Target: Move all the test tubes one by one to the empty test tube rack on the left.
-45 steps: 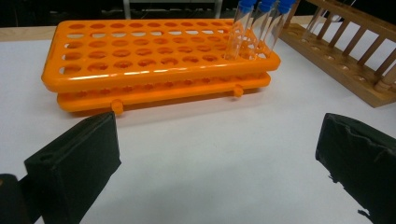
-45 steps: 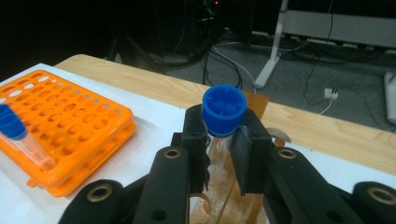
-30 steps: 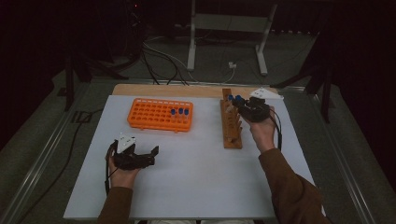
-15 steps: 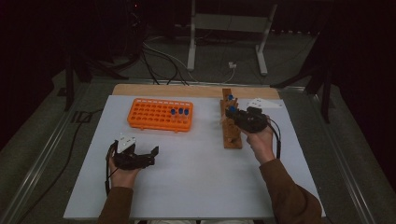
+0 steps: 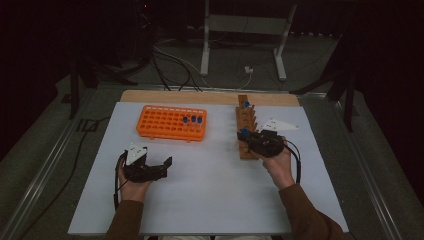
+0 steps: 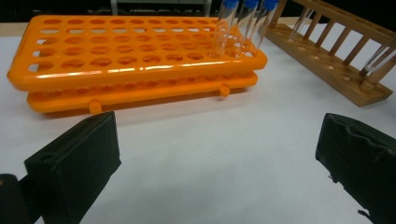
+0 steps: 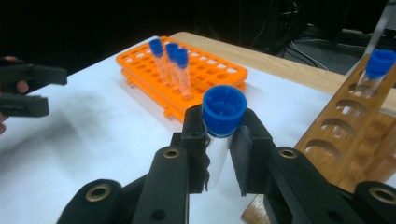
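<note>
Blue is the cap of the tube (image 7: 223, 112) that the right tongs (image 7: 223, 144) pinch. The two black pads press on the clear glass just under the cap, and the tube stands nearly upright between them. In the high view the right tongs (image 5: 260, 142) sit over the near end of the brown wooden rack (image 5: 246, 120), with the blue cap at their tip on the rack's left side.

One more blue-capped tube (image 7: 377, 65) stands in a hole at the far end of the wooden rack (image 7: 355, 135).

An orange rack (image 5: 172, 122) lies on the white table (image 5: 210, 200), well apart from the wooden rack, to its left. Three blue-capped tubes (image 6: 243, 28) stand close together in holes near its right end.

Down at the near left of the table, the left tongs (image 5: 150, 167) rest low in the person's hand. Their jaws are spread wide with nothing between them, and they point toward the orange rack (image 6: 135, 60).
</note>
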The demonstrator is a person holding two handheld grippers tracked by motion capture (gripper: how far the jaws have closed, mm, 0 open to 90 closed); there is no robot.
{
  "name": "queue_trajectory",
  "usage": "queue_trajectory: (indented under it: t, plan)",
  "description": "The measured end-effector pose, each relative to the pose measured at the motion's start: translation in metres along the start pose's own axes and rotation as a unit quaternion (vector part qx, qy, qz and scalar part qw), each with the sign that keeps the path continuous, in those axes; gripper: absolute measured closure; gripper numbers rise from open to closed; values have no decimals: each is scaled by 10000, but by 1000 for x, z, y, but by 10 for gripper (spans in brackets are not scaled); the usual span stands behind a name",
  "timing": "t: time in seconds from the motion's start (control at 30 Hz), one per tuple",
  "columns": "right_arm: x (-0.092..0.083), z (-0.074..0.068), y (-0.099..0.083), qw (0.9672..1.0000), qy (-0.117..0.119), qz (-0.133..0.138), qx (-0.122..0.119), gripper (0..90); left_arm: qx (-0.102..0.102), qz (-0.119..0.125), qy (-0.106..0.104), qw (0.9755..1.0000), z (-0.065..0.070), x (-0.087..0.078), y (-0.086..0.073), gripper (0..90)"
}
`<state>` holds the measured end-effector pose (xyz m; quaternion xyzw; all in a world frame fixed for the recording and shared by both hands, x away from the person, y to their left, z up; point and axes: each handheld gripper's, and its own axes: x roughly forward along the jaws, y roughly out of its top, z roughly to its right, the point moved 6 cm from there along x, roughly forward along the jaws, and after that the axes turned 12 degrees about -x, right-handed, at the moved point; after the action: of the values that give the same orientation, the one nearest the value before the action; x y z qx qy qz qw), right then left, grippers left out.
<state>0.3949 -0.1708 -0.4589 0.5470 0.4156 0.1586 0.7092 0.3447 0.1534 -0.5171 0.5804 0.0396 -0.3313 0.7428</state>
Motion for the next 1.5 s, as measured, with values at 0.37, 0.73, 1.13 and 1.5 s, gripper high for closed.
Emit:
queue_trajectory:
  t: [0.37, 0.73, 1.13, 1.5]
  plan:
    - [6, -12, -4, 9999, 141, -71, -51, 765, 301, 324, -340, 9984, 26, -3, 18, 13]
    - [16, -26, 1, 9992, 388, -107, -5, 765, 538, -61, -714, 9960, 76, 28, 25, 57]
    - [19, -32, 4, 9983, 575, -71, 83, 765, 1217, -447, -1060, 9859, 138, 70, 11, 218]
    - [23, -37, 8, 9975, 701, -48, 64, 765, 1397, -302, -1144, 9831, 147, 79, 10, 618]
